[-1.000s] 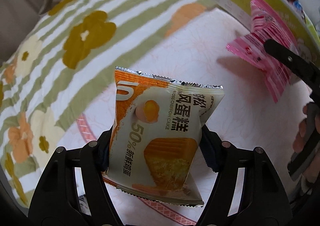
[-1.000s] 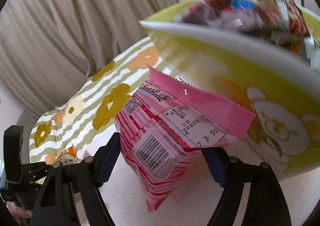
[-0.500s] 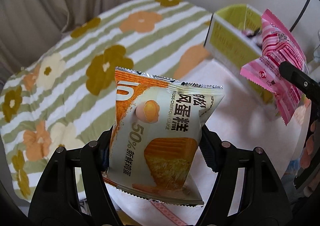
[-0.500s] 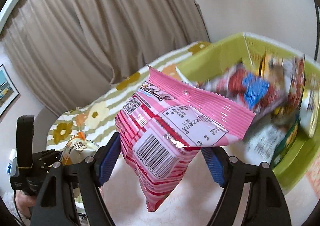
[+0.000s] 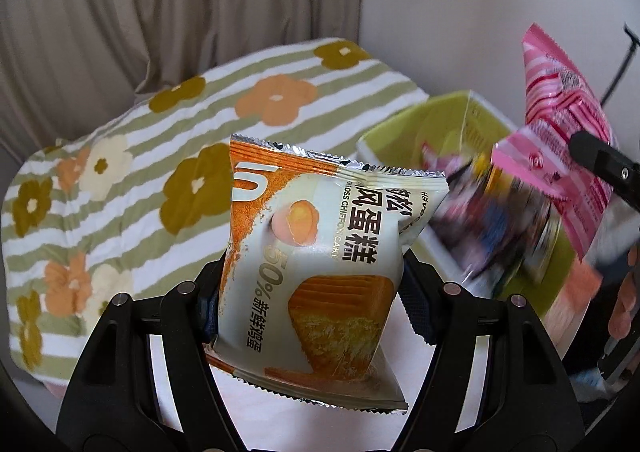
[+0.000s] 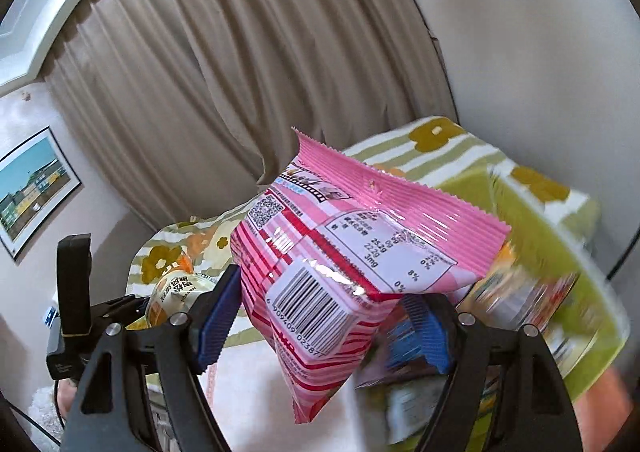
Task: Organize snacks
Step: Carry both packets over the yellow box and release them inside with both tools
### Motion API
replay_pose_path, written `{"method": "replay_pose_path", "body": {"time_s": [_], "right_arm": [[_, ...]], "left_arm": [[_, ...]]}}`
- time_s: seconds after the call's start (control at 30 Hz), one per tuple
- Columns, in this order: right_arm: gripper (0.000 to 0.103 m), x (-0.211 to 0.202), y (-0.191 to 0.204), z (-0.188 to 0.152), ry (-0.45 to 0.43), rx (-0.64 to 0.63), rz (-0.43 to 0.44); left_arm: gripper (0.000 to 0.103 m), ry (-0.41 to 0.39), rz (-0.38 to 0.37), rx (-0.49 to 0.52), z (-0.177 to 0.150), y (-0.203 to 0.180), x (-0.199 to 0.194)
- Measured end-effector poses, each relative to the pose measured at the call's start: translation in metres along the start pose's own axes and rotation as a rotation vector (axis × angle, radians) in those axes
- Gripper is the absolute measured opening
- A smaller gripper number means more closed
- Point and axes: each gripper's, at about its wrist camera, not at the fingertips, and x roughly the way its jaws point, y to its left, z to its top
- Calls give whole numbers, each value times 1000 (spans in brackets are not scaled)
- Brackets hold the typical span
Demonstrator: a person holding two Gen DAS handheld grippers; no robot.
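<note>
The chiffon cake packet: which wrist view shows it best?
The left wrist view. The chiffon cake packet fills the centre, front print readable, clamped in the left gripper. In the right wrist view only a sliver of the packet peeks out at far left, beside the pink snack packet.

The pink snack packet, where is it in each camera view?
Left wrist view: pink packet at the far right, above the green bin.
Right wrist view: pink packet in the centre, held in the right gripper.
Shared landmark: the flowered striped blanket.
</note>
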Motion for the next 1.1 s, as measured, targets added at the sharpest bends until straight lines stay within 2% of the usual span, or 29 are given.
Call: {"method": "replay_pose_path", "body": {"time_s": [0.13,0.3,0.43,0.57,0.7,0.77,0.83,0.93,1.1], "right_arm": [[75,1,-44,37,45,-63,20],[75,13,-84,70,103,-86,29],[75,19,-105,81,129,-87,4],[75,22,-120,86,142,-71,-31],[75,29,-132,85,176,-54,-57],[75,36,-137,84,197,-51,-68],[75,41,-141,84,212,-38,-65],[75,45,-144,83,227,-36,-57],[75,56,-142,84,257,-62,-35]], "left_arm": [[68,-24,17,-73,28,-40,14],[68,-4,9,-130,59,-85,43],[68,43,25,-134,79,-106,72],[68,90,7,-120,93,-118,101],[73,142,23,-108,98,-124,123],[88,165,55,-100,97,-126,130],[94,164,79,-95,93,-126,128],[94,151,64,-104,84,-122,117],[94,131,99,-131,65,-113,93]]}}
